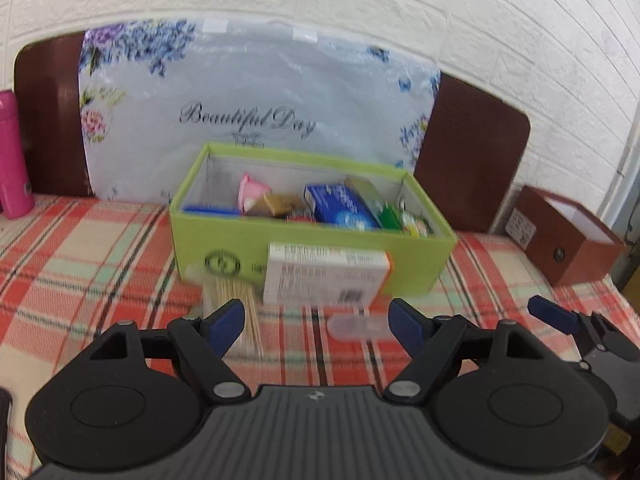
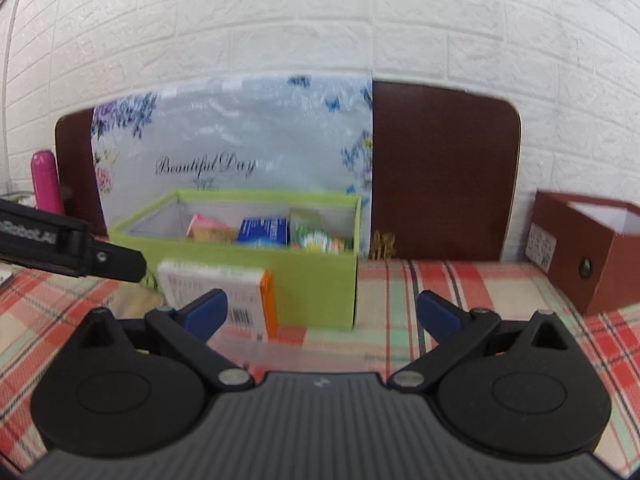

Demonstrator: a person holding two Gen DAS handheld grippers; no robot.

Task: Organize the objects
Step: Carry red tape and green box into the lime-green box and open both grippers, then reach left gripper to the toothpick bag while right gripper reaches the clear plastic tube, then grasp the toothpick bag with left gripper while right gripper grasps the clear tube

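Observation:
A green open box (image 1: 240, 236) sits on the plaid cloth, holding a blue packet (image 1: 340, 204), a pink item (image 1: 250, 190) and other small items; it also shows in the right wrist view (image 2: 316, 284). A white carton with an orange end (image 1: 326, 276) stands against its front, also seen in the right wrist view (image 2: 224, 288). A bundle of toothpicks (image 1: 236, 300) and a clear plastic piece (image 1: 356, 326) lie in front. My left gripper (image 1: 318, 326) is open and empty, just short of the carton. My right gripper (image 2: 322, 314) is open and empty; its fingertip (image 1: 554, 314) shows at the left wrist view's right.
A pink bottle (image 1: 12, 156) stands at far left. A brown open box (image 2: 592, 248) stands at the right by the wall. A floral "Beautiful Day" bag (image 1: 256, 108) leans on a dark headboard (image 2: 440, 168) behind the green box. The left gripper's arm (image 2: 72, 254) crosses the right wrist view.

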